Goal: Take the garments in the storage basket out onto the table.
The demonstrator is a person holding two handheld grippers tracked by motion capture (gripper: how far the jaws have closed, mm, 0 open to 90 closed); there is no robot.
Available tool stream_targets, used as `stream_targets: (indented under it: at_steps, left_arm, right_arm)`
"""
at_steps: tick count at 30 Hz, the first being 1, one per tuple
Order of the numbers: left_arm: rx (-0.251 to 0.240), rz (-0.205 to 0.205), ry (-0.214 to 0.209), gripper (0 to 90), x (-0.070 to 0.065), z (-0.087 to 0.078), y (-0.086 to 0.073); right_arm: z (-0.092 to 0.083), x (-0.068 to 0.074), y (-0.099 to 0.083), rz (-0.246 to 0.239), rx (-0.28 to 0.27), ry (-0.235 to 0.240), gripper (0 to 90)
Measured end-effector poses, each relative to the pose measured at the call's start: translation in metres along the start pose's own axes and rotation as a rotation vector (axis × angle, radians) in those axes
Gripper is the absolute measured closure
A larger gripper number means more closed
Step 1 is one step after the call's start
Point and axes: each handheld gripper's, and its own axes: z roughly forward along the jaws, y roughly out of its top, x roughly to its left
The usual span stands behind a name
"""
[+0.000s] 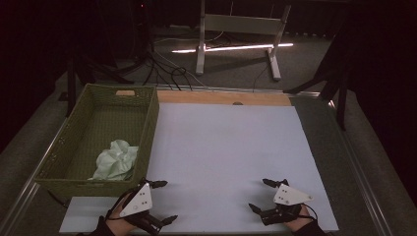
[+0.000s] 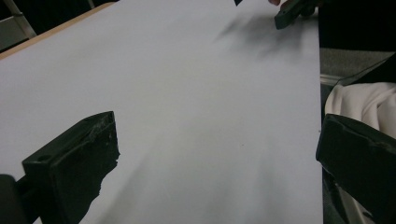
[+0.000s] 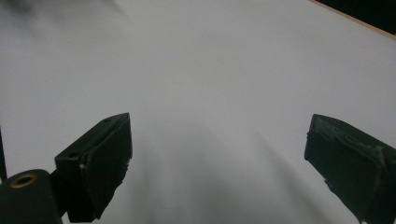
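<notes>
- Crumpled pale-green cloth (image 1: 116,160) lies inside the green woven basket (image 1: 147,129), in its near right corner, against the near wall. The basket sits on the left edge of the tabletop, beside the white board (image 1: 226,157).
- Handling, my read: light, soft and floppy, no stiffness, not fragile. It'll sag and trail when lifted and could snag on the weave. Best to pinch a raised fold at the top of the bunch, deep enough to catch several layers; a thin edge would prob. slip out.
- Left gripper (image 1: 161,202): at the board's near left corner, close to the basket's near right corner, jaws spread wide w/ nothing between them. The left gripper view shows bare board between the jaws.
- Right gripper (image 1: 260,195): near the board's near right corner, well apart from the cloth, jaws wide apart, nothing held.
- Hard to make out: the cloth's underside and true extent are hidden by the bunching and the basket's near wall. Can't tell if it's one piece or more.
- Pale fabric (image 2: 359,103) at the right edge of the left gripper view is cut off; what it is can't be told.
- Room behind the table is dark; only a white frame (image 1: 241,29) and cables (image 1: 167,66) read.
</notes>
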Motion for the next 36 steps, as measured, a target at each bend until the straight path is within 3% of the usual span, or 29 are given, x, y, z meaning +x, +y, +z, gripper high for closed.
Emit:
stream_targets:
  at_steps: [10,18,23,36]
  left_arm:
    - [0.015,0.008,-0.021,0.2,0.001,-0.002,0.0]
    - [0.065,0.041,-0.098,0.2,-0.002,-0.002,0.003]
    - [0.075,0.041,-0.14,0.2,-0.003,-0.004,0.009]
    - [0.088,0.074,-0.181,0.1,-0.004,-0.016,0.03]
  right_arm:
    - [0.0,0.004,0.004,-0.013,0.002,0.01,7.7]
    - [-0.002,0.007,0.006,-0.01,-0.008,0.01,7.7]
    - [-0.004,0.007,0.007,0.002,-0.023,0.003,7.7]
    - [-0.007,0.008,0.011,0.003,-0.048,0.006,7.8]
